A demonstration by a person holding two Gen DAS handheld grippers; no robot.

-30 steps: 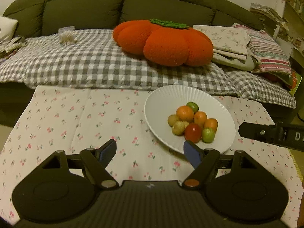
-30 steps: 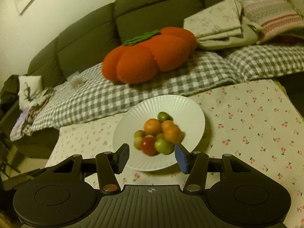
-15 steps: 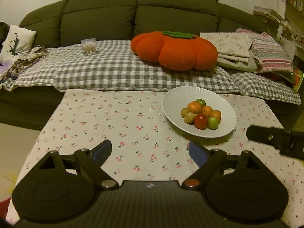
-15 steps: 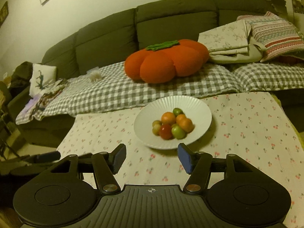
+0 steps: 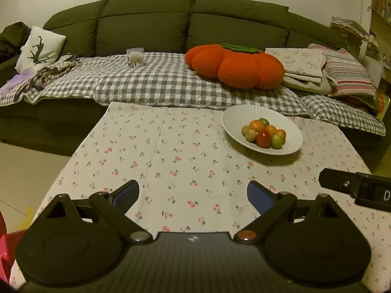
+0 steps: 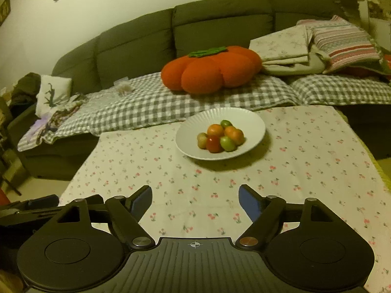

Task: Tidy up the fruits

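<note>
On a cherry-print tablecloth, the left gripper, spread wide and empty, has drawn back from the white plate holding every fruit, suggesting sorting is finished. From the right, the right gripper, likewise released, faces one plate bearing about eight fruits: three orange, two green, one red, two yellowish.

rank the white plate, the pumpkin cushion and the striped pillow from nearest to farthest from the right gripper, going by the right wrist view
1. white plate, on the table straight ahead of the right gripper.
2. pumpkin cushion, behind the plate on the checked sofa cover.
3. striped pillow, far back on the right of the sofa.
</note>
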